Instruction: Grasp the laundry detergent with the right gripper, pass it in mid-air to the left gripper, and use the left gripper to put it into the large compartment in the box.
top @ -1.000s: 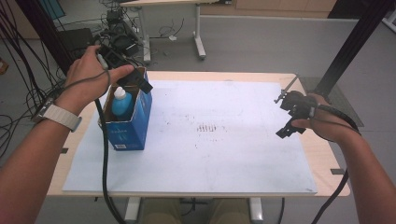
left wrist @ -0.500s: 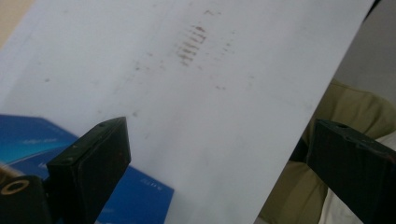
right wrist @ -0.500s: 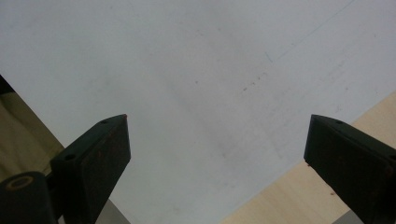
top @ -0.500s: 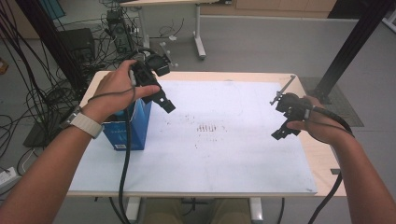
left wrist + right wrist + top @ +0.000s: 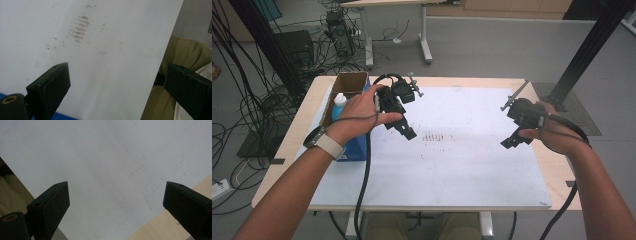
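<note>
My left gripper (image 5: 403,129) hovers over the left part of a white sheet (image 5: 452,165) that covers the table, just right of a blue carton (image 5: 353,150). The carton's brown flaps stand open, and a white bottle with a blue cap (image 5: 339,103) stands upright inside. In the left gripper view my left gripper (image 5: 117,72) is open wide over the sheet with nothing between its jaws. My right gripper (image 5: 511,138) is held over the sheet's right side. In the right gripper view my right gripper (image 5: 116,187) is open and empty too.
A patch of brown marks (image 5: 434,136) (image 5: 78,27) stains the middle of the sheet. Light wood table rim (image 5: 562,165) borders the sheet. Beyond the table lie cables (image 5: 257,105), a desk's legs (image 5: 424,35) and a black post (image 5: 587,50).
My left gripper has left the carton's top and swung right and forward over the sheet, uncovering the bottle in the carton. The right gripper has barely shifted.
</note>
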A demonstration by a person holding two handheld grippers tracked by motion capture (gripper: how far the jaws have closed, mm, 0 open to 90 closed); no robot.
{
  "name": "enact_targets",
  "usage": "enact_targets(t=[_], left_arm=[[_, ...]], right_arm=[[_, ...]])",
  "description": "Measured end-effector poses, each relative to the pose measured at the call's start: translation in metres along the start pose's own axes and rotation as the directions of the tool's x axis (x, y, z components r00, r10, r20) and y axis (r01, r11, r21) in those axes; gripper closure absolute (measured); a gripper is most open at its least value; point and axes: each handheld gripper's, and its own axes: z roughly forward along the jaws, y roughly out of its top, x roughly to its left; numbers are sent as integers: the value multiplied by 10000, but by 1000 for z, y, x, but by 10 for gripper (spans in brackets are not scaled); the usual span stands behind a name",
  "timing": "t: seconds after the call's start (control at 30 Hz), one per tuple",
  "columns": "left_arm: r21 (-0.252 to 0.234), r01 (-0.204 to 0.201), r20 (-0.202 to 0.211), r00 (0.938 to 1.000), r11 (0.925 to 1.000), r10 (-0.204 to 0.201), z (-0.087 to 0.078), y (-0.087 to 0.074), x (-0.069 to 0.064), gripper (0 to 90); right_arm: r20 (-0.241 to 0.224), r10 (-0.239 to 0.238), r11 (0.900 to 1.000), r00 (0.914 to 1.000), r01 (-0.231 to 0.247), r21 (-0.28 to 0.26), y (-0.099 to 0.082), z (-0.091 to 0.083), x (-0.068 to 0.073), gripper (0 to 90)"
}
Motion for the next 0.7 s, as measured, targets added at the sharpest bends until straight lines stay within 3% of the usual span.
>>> enact_targets(t=[0.27, 0.7], left_arm=[[276, -355, -139, 9993, 9990, 359, 22, 5, -5, 73], [275, -422, -102, 9990, 9987, 425, 30, 7, -8, 75]], right_arm=[[-3, 113, 9999, 9999, -113, -15, -3, 2, 0, 70], [78, 312, 9995, 9995, -311, -65, -11, 1, 0, 69]])
